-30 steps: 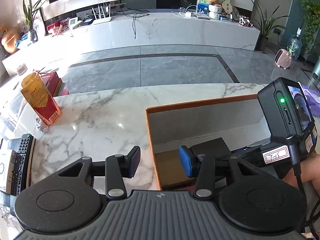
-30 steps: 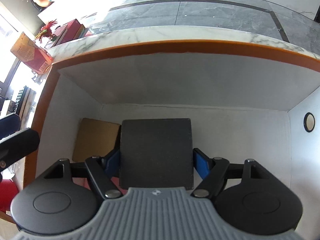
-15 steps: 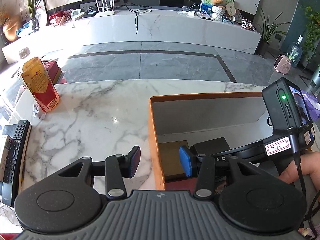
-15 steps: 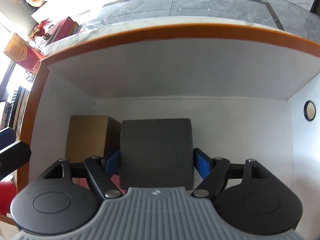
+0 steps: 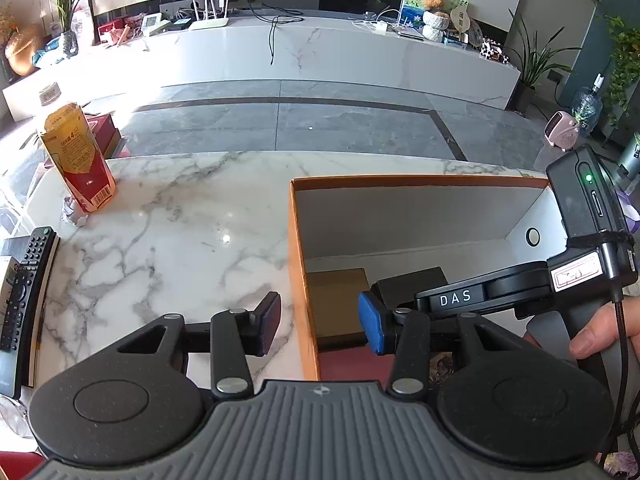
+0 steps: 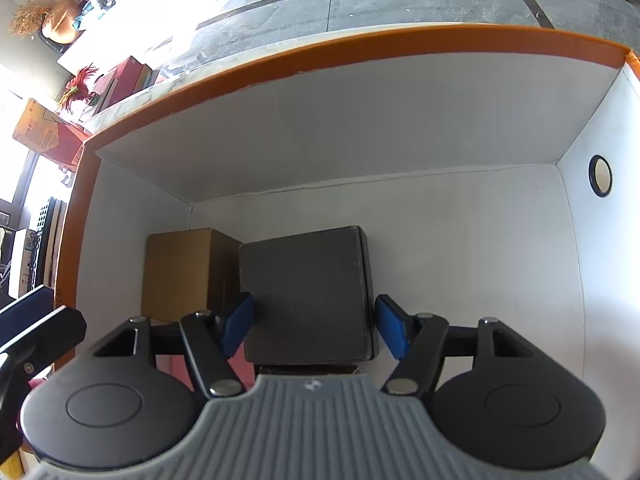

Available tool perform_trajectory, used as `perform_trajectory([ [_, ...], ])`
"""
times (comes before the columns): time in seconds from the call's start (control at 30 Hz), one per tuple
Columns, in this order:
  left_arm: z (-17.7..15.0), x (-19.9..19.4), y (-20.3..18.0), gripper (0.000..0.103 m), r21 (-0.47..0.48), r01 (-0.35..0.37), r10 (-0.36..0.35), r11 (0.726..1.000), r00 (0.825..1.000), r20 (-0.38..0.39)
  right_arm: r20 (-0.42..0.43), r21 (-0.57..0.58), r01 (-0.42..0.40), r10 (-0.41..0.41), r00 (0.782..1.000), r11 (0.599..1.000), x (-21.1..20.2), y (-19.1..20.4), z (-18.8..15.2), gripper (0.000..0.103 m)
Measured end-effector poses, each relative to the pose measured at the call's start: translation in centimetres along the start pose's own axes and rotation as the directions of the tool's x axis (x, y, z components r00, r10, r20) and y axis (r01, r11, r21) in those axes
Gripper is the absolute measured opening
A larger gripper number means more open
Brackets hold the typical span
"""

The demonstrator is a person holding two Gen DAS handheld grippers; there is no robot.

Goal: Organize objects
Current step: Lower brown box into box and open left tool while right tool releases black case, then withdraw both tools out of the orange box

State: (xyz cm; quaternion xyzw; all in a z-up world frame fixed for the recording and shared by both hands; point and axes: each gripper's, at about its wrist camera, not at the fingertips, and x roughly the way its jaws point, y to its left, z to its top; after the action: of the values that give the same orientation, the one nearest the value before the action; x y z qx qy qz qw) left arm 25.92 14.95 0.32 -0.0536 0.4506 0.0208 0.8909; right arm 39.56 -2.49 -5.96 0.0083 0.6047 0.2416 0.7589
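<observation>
Two blue pads of the right tool [image 6: 314,326] sit on either side of the black box [image 6: 306,294] and are closing in; the left pad touches it, but a small gap shows on the right. That box stands inside the big orange box [image 6: 360,46], right beside a brown box [image 6: 180,272]. Spread and empty, the left tool [image 5: 318,324] straddles the orange wall above the counter [image 5: 180,220].

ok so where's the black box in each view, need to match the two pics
Left wrist: black box low right of centre, partly behind the right gripper.
Right wrist: black box centre, between the gripper's blue pads.
Shared landmark: brown cardboard box beside it.
</observation>
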Motion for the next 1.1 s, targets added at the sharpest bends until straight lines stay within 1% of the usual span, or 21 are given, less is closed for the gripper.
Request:
perform_trajectory([
  [0.1, -0.4, -0.9, -0.1, 0.052, -0.001, -0.008, 0.008, 1.000, 1.000, 0.029, 0.021, -0.008, 0.004, -0.004, 1.000, 1.000, -0.9, -0.1, -0.3, 0.069],
  [0.23, -1.2, -2.7, -0.5, 0.052, -0.005, -0.001, 0.002, 1.000, 0.998, 0.066, 0.101, -0.064, 0.037, -0.031, 0.994, 0.997, -3.6, 0.2, -1.6, 0.069],
  [0.37, -2.2, -4.7, -1.2, 0.052, -0.007, 0.029, -0.029, 1.000, 0.995, 0.094, 0.181, -0.130, 0.054, -0.030, 0.983, 0.990, -6.8, 0.6, -4.0, 0.069],
  [0.5, -3.4, -6.9, -2.3, 0.052, 0.018, 0.051, -0.053, 0.999, 0.990, 0.131, 0.246, -0.167, 0.058, -0.015, 0.969, 0.984, -9.6, 0.6, -6.6, 0.068],
  [0.6, -4.6, -8.1, -3.1, 0.052, 0.024, 0.081, -0.084, 0.996, 0.986, 0.145, 0.293, -0.188, 0.063, -0.005, 0.956, 0.980, -11.5, 0.5, -8.8, 0.068],
  [0.73, -6.4, -9.0, -4.3, 0.051, 0.034, 0.112, -0.116, 0.993, 0.983, 0.144, 0.338, -0.212, 0.058, 0.018, 0.941, 0.975, -13.7, -0.1, -11.9, 0.068],
  [0.9, -8.6, -9.5, -5.7, 0.050, 0.039, 0.154, -0.158, 0.987, 0.979, 0.129, 0.376, -0.259, 0.082, 0.022, 0.926, 0.962, -15.4, -0.8, -16.1, 0.068],
  [1.0, -9.9, -9.3, -6.4, 0.050, 0.031, 0.176, -0.179, 0.984, 0.978, 0.109, 0.374, -0.273, 0.102, 0.008, 0.927, 0.957, -15.5, -1.5, -18.3, 0.067],
  [1.1, -11.2, -8.9, -6.7, 0.050, 0.009, 0.197, -0.197, 0.980, 0.977, 0.084, 0.362, -0.283, 0.119, -0.009, 0.932, 0.952, -15.1, -2.2, -20.0, 0.063],
])
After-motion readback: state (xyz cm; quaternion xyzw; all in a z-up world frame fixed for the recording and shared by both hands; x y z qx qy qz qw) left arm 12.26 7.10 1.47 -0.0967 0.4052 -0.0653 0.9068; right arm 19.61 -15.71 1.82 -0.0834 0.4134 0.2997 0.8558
